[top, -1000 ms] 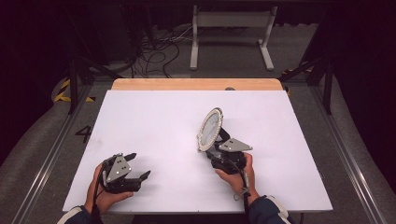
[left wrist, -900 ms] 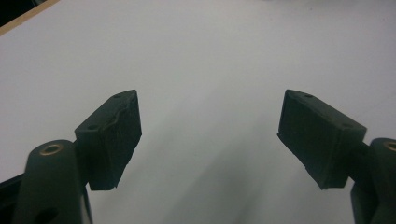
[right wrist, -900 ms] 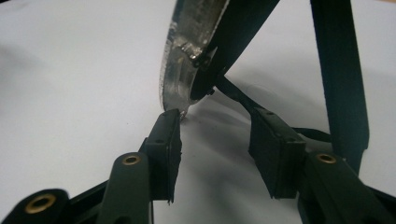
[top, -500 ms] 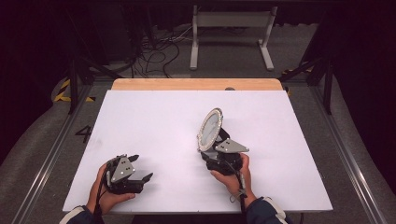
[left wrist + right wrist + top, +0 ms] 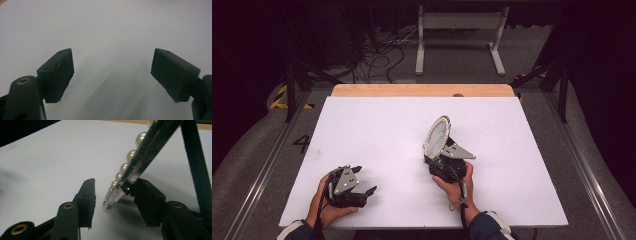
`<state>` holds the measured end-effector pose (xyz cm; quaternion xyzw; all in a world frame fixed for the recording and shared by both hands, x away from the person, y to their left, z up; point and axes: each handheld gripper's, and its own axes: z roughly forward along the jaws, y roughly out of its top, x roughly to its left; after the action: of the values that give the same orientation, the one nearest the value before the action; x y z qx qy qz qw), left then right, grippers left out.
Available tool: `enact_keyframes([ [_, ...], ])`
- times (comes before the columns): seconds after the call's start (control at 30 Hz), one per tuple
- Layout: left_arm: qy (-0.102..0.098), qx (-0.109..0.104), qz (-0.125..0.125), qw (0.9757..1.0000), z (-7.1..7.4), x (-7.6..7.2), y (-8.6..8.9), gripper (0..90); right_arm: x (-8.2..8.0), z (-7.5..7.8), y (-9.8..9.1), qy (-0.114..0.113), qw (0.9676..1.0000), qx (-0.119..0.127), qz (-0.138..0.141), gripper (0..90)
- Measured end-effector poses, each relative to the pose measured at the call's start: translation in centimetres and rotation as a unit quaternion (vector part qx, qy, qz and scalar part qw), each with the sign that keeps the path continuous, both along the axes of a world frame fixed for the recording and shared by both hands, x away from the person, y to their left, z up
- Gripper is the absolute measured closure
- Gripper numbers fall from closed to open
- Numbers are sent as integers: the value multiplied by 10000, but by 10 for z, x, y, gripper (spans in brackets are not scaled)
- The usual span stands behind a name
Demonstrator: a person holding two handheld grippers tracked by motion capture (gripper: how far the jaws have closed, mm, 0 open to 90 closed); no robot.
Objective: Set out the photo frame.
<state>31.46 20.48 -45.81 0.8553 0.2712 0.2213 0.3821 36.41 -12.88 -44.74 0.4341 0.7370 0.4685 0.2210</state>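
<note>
Near the worktop's front edge, right of centre: oval pearl-rimmed mirror frame (image 5: 437,136) standing on edge.
Right gripper (image 5: 113,195) half-open, having just narrowed, straddling its lower rim, seemingly touching one pad; left gripper (image 5: 362,182) wide, empty, farther.

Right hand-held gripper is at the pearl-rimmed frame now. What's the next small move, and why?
Probably close the right hand-held gripper a little further. The pearl-rimmed frame stands tilted on the white table, its lower edge between the jaws; one pad touches its back, but a gap remains at the other pad. The jaws have just been closing, so the grip looks unfinished.
</note>
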Motion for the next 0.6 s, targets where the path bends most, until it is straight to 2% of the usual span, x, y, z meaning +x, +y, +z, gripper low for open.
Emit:
enact_keyframes([
  [0.13,8,40,-17,10000,-1,1,-1,185,2,0,3,-130,9999,-30,-94,529],
  [0.2,3,53,-51,10000,-1,0,-2,185,3,1,3,-169,9997,-36,-180,611],
  [0.23,12,80,-50,10000,-1,0,-2,185,3,1,2,-166,9997,7,-204,614],
  [0.27,12,83,-53,10000,-1,0,-2,185,4,0,1,-123,9997,81,-180,616],
  [0.37,26,108,-64,9999,-1,1,-1,183,3,1,0,-155,9998,-28,-140,620],
  [0.6,43,139,-52,9999,-1,1,1,181,3,4,-14,-37,10000,-4,66,686],
])
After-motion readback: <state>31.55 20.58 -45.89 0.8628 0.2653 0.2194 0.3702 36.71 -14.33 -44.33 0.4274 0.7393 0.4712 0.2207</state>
